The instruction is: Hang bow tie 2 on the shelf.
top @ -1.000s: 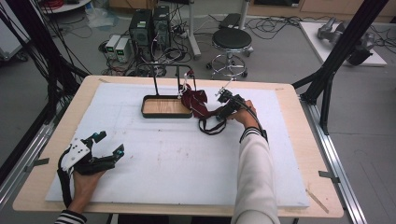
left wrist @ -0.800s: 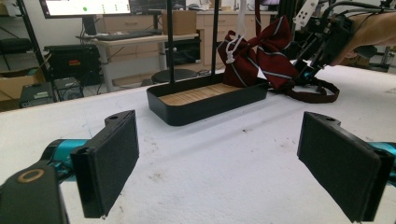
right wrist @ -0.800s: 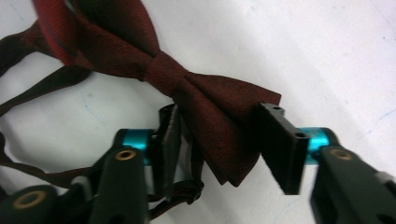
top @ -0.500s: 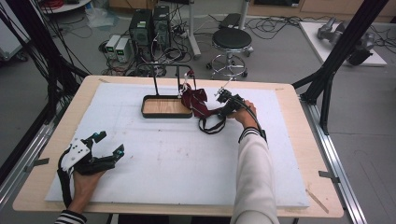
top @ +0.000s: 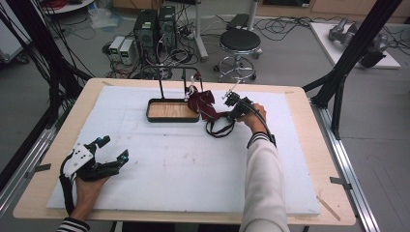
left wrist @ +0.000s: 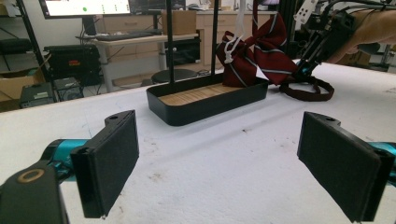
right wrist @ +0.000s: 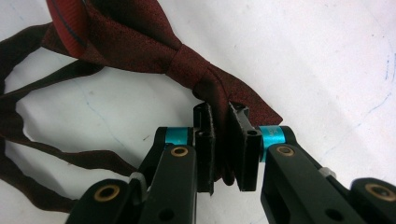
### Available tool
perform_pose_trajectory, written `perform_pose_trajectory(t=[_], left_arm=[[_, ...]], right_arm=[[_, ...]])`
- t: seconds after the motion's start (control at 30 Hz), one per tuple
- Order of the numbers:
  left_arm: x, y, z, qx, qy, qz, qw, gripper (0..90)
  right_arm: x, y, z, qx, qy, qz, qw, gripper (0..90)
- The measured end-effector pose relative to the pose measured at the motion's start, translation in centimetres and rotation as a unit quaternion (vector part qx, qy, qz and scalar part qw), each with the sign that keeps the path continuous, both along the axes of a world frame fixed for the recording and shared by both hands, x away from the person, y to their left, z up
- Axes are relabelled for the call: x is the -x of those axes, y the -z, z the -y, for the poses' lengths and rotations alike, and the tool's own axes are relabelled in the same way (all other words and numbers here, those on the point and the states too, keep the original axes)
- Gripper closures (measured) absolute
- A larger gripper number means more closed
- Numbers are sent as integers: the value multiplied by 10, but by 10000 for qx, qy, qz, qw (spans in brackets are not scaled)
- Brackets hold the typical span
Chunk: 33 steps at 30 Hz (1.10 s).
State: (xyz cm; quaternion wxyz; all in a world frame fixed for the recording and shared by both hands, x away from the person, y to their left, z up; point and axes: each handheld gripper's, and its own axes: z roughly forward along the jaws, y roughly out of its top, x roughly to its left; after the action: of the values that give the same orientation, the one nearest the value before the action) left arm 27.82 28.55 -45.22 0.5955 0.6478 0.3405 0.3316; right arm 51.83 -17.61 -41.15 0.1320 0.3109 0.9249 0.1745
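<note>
Right gripper (right wrist: 222, 135): jaws have just been closing and are now clamped on one wing of the dark red bow tie (right wrist: 154, 51), fabric pinched between the pads. Bow tie lies on the white worktop (top: 193, 164), just right of the black tray (top: 172, 117) with the wooden bottom; its dark strap (top: 220, 129) loops on the worktop beside it. A second dark red striped cloth piece (left wrist: 254, 49) hangs against the tray's right end, by the upright black rods (left wrist: 169, 42). Left gripper (top: 109, 150): jaws wide apart, nothing between them, resting near the worktop's front left, well apart from the tray.
</note>
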Motion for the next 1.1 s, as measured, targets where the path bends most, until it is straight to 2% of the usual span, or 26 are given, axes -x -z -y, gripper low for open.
perform_pose_trajectory(t=[0.3, 0.4, 0.43, 0.47, 0.57, 0.73, 1.1], left_arm=[[0, 0, 0, -1, 1, -3, 10000, 130], [0, 0, 0, 4, 1, 1, 10000, 130], [0, 0, 0, 3, -4, 2, 10000, 130], [0, 0, 0, 10, 0, 1, 10000, 130], [0, 0, 0, 13, -10, 12, 10000, 130], [0, 0, 1, 12, -8, 12, 10000, 130], [0, 0, 1, 11, -9, 17, 10000, 130]], right_arm=[[2, -3, 1, 96, -22, 56, 9999, 815], [5, -7, 4, 253, -101, 104, 9996, 819], [6, -7, 4, 231, -87, 71, 9997, 819], [6, -9, 6, 277, -96, 144, 9995, 820], [8, -13, 8, 206, -55, 172, 9996, 822], [12, -23, 11, 18, -46, 350, 9994, 822], [17, -35, 19, -88, 62, 530, 9985, 822]])
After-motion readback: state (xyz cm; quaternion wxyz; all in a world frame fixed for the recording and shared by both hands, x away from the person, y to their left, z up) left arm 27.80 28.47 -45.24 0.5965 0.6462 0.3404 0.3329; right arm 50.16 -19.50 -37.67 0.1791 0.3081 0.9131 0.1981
